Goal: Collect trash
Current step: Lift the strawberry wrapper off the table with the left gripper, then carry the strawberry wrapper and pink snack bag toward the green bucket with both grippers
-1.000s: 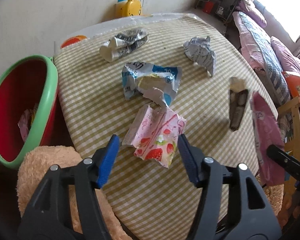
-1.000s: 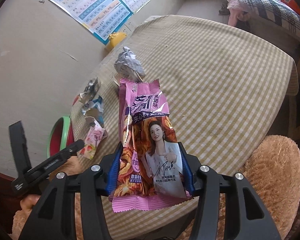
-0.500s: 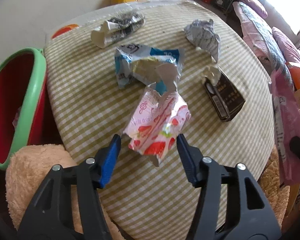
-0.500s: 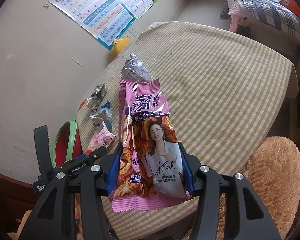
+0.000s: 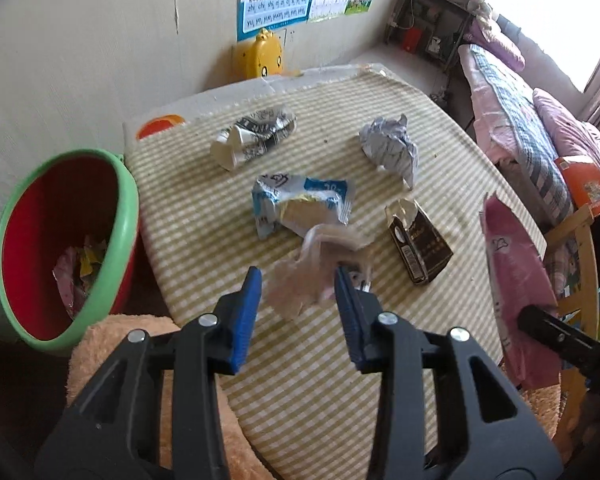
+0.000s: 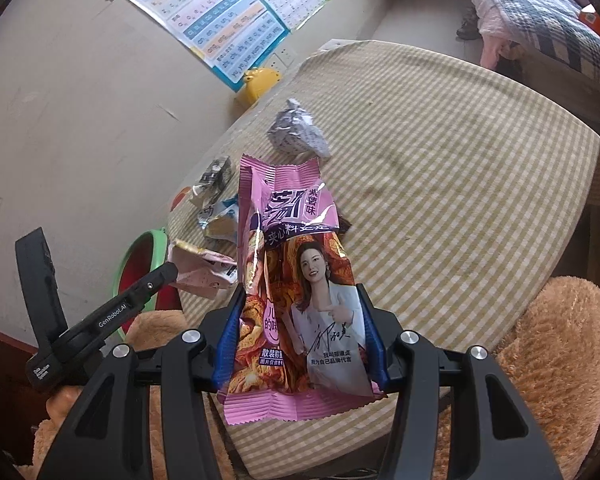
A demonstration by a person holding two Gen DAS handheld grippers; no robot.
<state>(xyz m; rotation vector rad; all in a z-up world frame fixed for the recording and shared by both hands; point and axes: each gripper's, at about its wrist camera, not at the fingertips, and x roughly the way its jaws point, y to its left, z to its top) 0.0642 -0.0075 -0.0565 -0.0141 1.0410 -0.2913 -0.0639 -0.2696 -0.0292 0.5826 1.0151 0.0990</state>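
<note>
Checked tablecloth, blurred pink wrapper, glossy pink snack bag

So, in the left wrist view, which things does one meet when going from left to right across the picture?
Red bin with green rim → crushed paper cup → blue and white wrapper → crumpled grey paper → dark carton → pink snack bag, held by the right gripper.

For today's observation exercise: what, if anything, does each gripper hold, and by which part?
Right gripper: the pink snack bag, pinched across its lower half. Left gripper: jaws just closing around the blurred pink carton; a firm hold cannot be told.
</note>
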